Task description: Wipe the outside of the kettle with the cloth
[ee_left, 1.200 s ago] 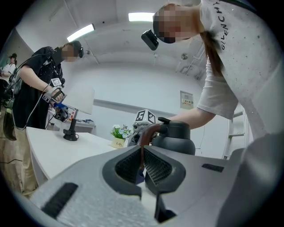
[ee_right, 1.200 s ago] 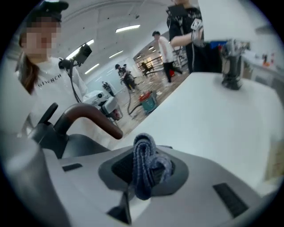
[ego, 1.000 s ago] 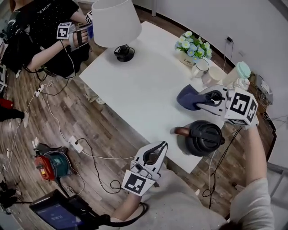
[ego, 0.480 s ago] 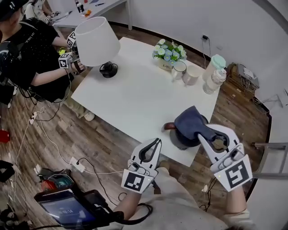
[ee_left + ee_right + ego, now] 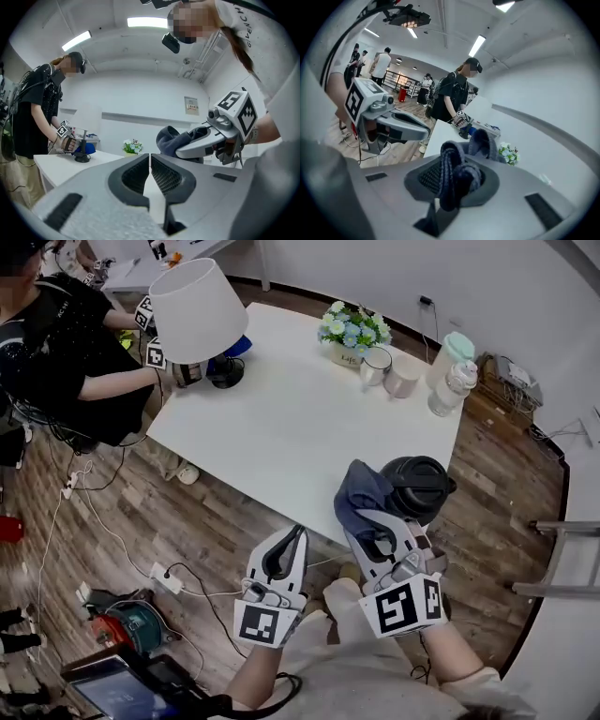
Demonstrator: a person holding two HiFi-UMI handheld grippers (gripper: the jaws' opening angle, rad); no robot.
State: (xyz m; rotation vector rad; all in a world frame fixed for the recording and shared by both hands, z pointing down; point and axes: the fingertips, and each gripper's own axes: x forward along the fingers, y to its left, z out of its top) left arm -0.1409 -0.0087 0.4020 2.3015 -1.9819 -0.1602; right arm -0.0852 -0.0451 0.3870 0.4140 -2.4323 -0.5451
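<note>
- Kettle (image 5: 419, 486): black, upright on the near right corner of the white table (image 5: 291, 418). Lid and handle are uncovered.
- Cloth (image 5: 358, 495): dark blue, bunched against the kettle's left flank. It appears to touch the kettle in the head view.
- Right gripper (image 5: 368, 523): jaws clamped on a fold of the cloth. The right gripper view shows fabric wedged between the pads.
- Left gripper (image 5: 296, 538): jaws pressed together with nothing between them. It hangs past the table's near edge, apart from the kettle.
- Step: wiping under way, left side wall in hand. Judged partway, with the right and far sides probably not yet done.
- Next: draw the cloth round the body under steady pressure. The kettle is unbraced and may slide or turn, so the idle gripper could steady it.
- Versus half a second ago: the cloth lay over the kettle's top and hid the lid. It now sits lower on the left side with the lid showing. The left gripper is roughly unchanged.
</note>
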